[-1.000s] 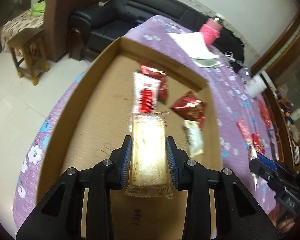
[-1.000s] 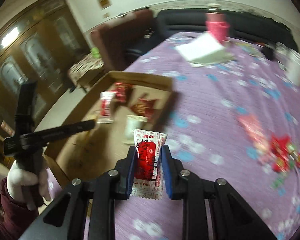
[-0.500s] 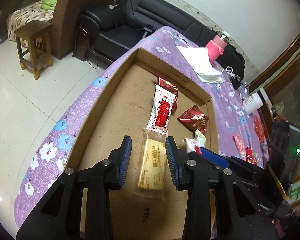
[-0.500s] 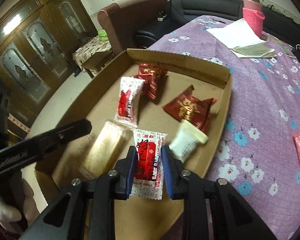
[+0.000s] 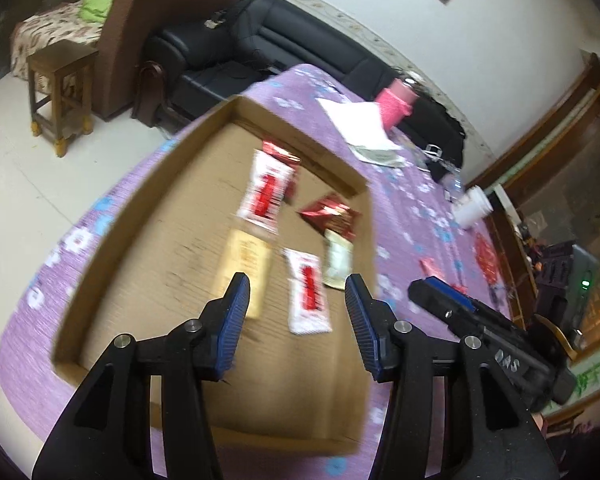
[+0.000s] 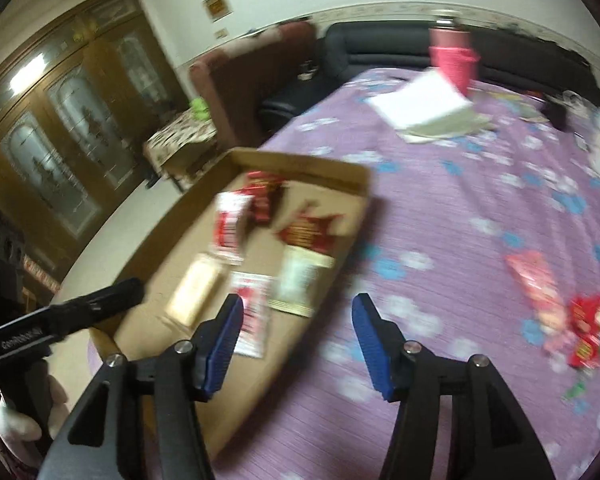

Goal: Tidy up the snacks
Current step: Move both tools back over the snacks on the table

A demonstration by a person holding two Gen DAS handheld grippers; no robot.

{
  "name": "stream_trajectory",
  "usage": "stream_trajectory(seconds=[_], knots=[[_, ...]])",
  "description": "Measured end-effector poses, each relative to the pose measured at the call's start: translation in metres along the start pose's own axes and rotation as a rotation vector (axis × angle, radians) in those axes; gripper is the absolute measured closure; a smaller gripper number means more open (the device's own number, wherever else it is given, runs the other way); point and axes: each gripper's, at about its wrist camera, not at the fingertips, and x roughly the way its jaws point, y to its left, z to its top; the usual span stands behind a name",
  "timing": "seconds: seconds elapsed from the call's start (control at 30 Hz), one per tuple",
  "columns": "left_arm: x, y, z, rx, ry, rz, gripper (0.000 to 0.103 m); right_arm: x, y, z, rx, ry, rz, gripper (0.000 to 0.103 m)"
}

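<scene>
Six snack packets are lying in the cardboard tray on the purple bench, while the left gripper and right gripper are hovering with fingers just opened wide, gripping nothing.

Bare cardboard along the left half of the cardboard tray leaves a claw room to descend; the right half is crowded with snack packets. The tray's raised wall bars any low sideways entry. On the purple tabletop, open cloth lies between the tray and the loose snacks at right.
</scene>
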Motion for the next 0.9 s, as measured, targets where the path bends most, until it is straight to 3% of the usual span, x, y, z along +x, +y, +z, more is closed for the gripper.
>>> stream_trajectory(seconds=[0.17, 0.43, 0.67, 0.9], knots=[[0.002, -0.036, -0.017, 0.052, 0.035, -0.074, 0.045, -0.050, -0.080, -0.024, 0.129, -0.051, -0.106, 0.041], [0.028, -0.088, -0.050, 0.160, 0.142, -0.121, 0.045, -0.108, -0.210, -0.080, 0.401, -0.103, -0.249, 0.041], [0.055, -0.124, -0.074, 0.242, 0.228, -0.108, 0.045, -0.117, -0.223, -0.092, 0.417, -0.126, -0.232, 0.041], [0.063, -0.139, -0.085, 0.277, 0.258, -0.108, 0.045, -0.078, -0.224, -0.075, 0.427, -0.085, -0.205, 0.041]])
